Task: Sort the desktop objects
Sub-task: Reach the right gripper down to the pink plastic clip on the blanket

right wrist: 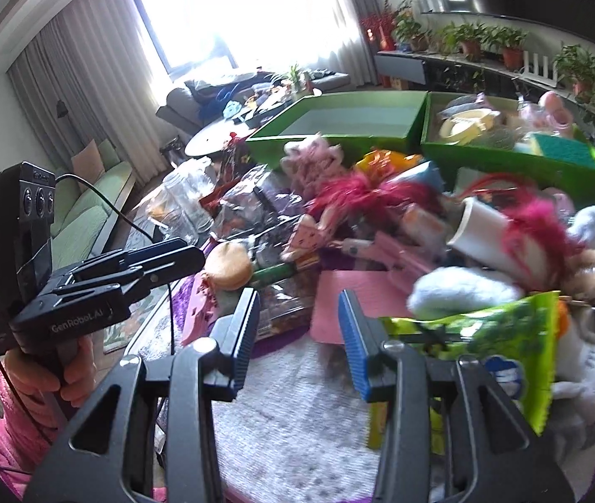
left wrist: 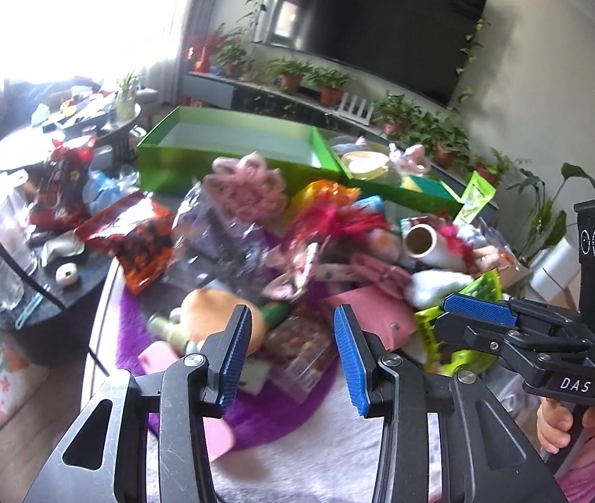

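Both my left tongs (left wrist: 293,352) and right tongs (right wrist: 297,339) stand open, gripping nothing. Beyond lie an orange plush (left wrist: 213,314), a pink pouch (left wrist: 377,314) and two green boxes (left wrist: 230,159).

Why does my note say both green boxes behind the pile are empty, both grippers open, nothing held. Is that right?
One error: only the left box is empty. The right box already holds things, among them a cream round item and a green sponge; the right wrist view shows it best. The left gripper and the right gripper are open and hold nothing.
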Demonstrator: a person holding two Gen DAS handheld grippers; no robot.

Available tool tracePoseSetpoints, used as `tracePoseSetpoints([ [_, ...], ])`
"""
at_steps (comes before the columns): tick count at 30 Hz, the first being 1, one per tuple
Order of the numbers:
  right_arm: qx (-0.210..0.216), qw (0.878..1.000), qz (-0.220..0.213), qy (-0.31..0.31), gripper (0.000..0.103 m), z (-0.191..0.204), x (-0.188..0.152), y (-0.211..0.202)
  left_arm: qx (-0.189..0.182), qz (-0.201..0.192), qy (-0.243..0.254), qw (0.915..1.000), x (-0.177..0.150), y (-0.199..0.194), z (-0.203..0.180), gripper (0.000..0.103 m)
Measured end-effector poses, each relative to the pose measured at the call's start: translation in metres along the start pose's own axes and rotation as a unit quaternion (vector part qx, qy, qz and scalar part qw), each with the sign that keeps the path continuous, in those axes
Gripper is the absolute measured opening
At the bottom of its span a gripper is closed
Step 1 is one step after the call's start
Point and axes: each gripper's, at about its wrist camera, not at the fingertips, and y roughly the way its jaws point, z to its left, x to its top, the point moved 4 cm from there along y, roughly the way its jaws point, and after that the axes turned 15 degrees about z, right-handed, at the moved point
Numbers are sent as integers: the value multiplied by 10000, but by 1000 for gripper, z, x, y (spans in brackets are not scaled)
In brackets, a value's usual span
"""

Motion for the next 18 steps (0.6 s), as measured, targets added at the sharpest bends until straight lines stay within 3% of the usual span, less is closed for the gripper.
tracePoseSetpoints([
  [11,239,9984,454,-216,40,32,-5,41,313,145,-355,9988,-15,15,49,41],
  [18,305,9962,757,-293,40,47,-10,64,522,223,-300,9979,-16,26,72,41],
])
